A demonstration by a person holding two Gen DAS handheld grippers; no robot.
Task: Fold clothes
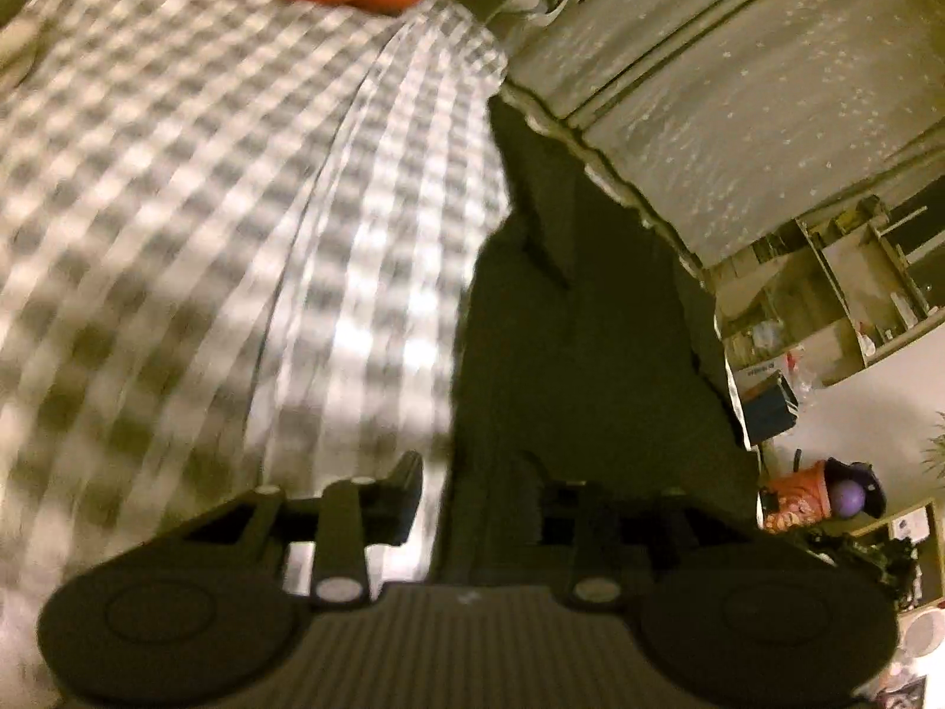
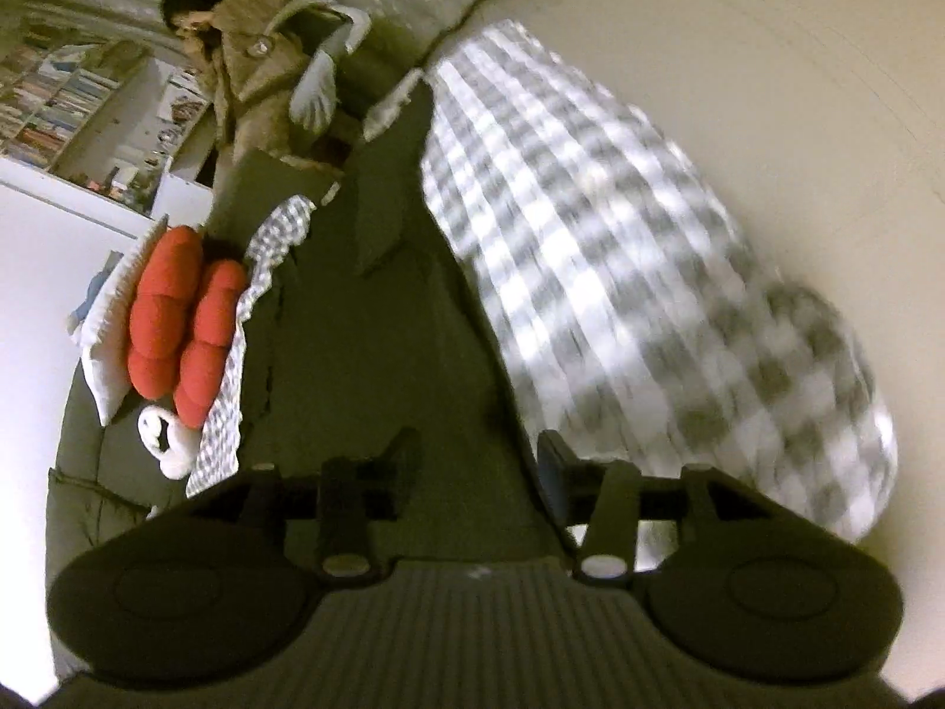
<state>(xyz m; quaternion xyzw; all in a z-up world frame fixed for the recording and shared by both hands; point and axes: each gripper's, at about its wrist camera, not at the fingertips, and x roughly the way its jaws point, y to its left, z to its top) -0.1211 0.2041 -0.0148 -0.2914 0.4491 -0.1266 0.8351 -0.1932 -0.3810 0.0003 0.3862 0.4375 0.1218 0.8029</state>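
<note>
From the left gripper (image 1: 472, 496), whose fingers stand apart with nothing between, the checked cloth (image 1: 236, 207) spreads to the left and its edge meets the dark blanket (image 1: 579, 354). The right gripper (image 2: 478, 461) is also spread wide, over dark blanket with the cloth's edge just right. The checks are blurred, and the red cushion (image 2: 177, 319) lies far left.

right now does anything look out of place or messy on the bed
Nothing looks damaged or spilled. The dark garment lies rumpled across the checkered bedding, not yet folded, and red cushions sit piled at one edge. Motion blur hides finer detail.
</note>
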